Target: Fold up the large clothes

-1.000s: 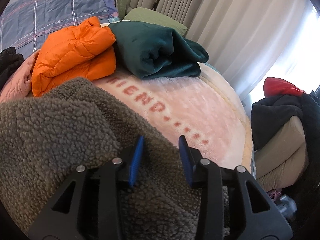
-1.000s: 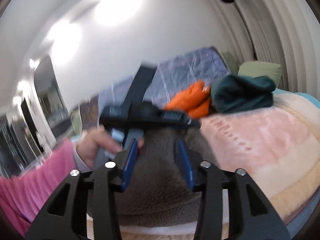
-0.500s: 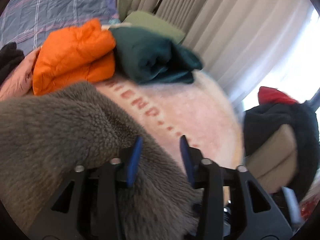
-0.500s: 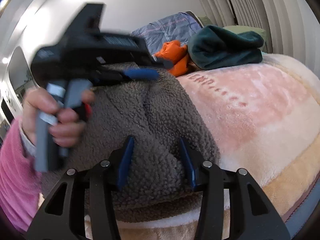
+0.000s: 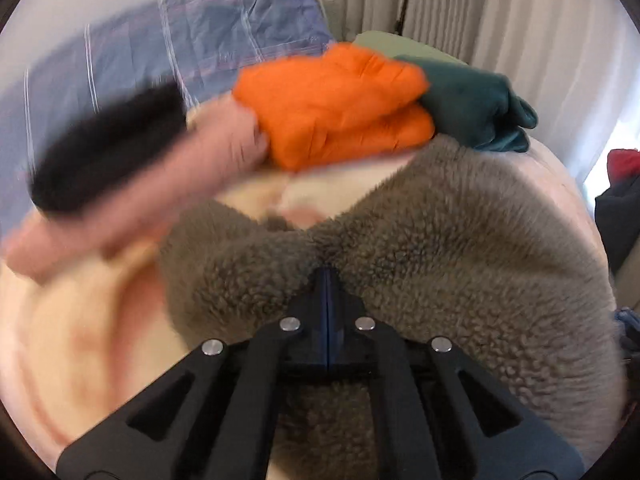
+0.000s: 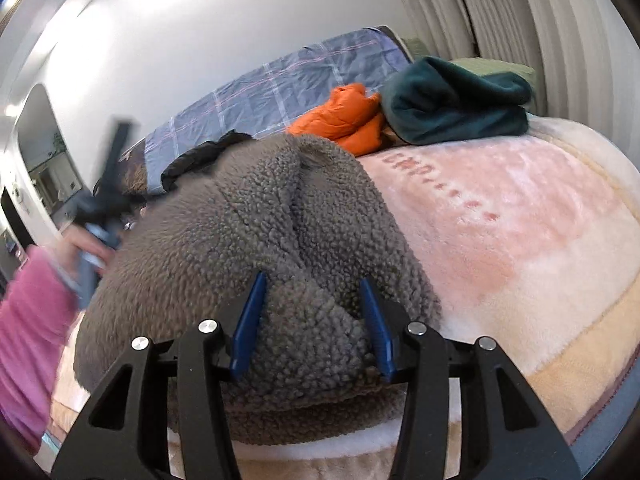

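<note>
The left gripper (image 5: 328,280) has its jaws clenched into a pinch of the grey-brown sherpa fleece jacket (image 5: 460,248). The right gripper (image 6: 314,316) has released jaws straddling a bulge of its near hem. The jacket runs away across the pink plush bed blanket (image 6: 520,216).

We see a white wall (image 6: 168,40) ahead and to the left of the gripper, with pale pleated curtains (image 6: 532,20) to its right. Below it spreads a bed under a pink plush blanket (image 6: 520,220). Bright daylight comes through a window (image 5: 618,136) far right.
</note>
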`<state>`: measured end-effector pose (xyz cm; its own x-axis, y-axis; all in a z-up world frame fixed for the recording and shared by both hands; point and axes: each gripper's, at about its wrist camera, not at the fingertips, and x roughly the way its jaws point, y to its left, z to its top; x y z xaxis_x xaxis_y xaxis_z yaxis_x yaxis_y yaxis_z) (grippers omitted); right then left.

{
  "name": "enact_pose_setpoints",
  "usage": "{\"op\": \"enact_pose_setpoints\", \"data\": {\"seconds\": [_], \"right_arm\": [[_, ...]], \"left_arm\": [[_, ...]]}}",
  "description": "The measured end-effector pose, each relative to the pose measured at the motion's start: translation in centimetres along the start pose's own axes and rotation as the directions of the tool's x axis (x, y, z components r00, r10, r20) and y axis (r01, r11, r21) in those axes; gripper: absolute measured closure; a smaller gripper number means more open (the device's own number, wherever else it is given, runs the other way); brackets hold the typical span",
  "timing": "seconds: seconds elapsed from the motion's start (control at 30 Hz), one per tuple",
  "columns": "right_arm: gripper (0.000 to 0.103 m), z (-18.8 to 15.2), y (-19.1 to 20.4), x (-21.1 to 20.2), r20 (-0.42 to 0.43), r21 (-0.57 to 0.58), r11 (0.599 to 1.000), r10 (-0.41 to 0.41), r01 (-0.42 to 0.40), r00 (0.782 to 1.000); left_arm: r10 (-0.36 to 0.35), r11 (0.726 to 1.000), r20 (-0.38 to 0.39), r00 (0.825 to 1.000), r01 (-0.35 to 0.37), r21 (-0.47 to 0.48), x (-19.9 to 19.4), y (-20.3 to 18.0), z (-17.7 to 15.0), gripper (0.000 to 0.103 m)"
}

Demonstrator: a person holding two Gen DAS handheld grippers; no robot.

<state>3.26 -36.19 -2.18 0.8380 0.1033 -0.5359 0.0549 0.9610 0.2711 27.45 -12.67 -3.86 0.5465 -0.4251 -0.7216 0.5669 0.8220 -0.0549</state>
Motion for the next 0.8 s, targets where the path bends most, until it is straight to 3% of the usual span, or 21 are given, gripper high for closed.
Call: {"op": "enact_pose_setpoints", "data": {"seconds": [0.07,0.27,0.37,0.47,0.57,0.6,0.63,0.67,0.73,0.8], "right_arm": [[0.055,-0.2,0.6,0.0,0.017,-0.025,0.999,-0.047,0.048,0.999],[0.054,0.1,-0.1,0.0,-0.004,-0.005,1.000,-0.016,0.016,1.000],[0.053,-0.1,-0.6,-0.1,-0.003,0.014,1.000,-0.010,0.010,1.000],[0.053,0.1,-0.3,0.1,-0.003,0.010,1.000,-0.017,0.017,1.000],[0.051,0.2,-0.1,0.2,0.000,-0.004,1.000,-0.019,0.019,1.000],[0.049,0.2,-0.1,0.3,0.002,-0.002,1.000,-0.020,0.020,1.000],[0.048,0.2,-0.2,0.3,0.003,0.001,1.000,-0.017,0.017,1.000],[0.048,0.3,-0.2,0.4,0.003,0.006,1.000,-0.015,0.015,1.000],[0.047,0.4,-0.3,0.6,0.003,0.009,1.000,-0.018,0.018,1.000],[0.046,0.5,-0.5,0.7,-0.001,0.011,1.000,-0.008,0.008,1.000]], "left_arm": [[0.006,0.998,0.074,0.997,-0.001,-0.059,0.0,-0.2,-1.0,0.100],[-0.032,0.998,0.047,0.998,0.034,-0.044,-1.6,-0.1,0.3,0.100],[-0.066,0.996,0.138,0.988,0.074,-0.055,-5.4,0.7,1.2,0.100],[-0.004,0.996,0.176,0.984,0.020,-0.089,-6.5,2.6,1.5,0.096],[0.051,0.994,0.117,0.992,-0.039,-0.104,-4.0,4.6,1.0,0.093],[0.081,0.992,0.090,0.993,-0.071,-0.104,-2.8,5.2,0.8,0.090],[0.136,0.985,0.046,0.990,-0.131,-0.111,-0.8,5.6,0.0,0.066],[0.147,0.982,0.033,0.989,-0.142,-0.128,0.2,5.9,-0.4,0.060],[0.073,0.972,0.044,0.996,-0.061,-0.226,0.9,7.1,-1.0,0.060],[0.054,0.969,0.049,0.997,-0.040,-0.245,1.1,7.3,-1.2,0.059]]}}
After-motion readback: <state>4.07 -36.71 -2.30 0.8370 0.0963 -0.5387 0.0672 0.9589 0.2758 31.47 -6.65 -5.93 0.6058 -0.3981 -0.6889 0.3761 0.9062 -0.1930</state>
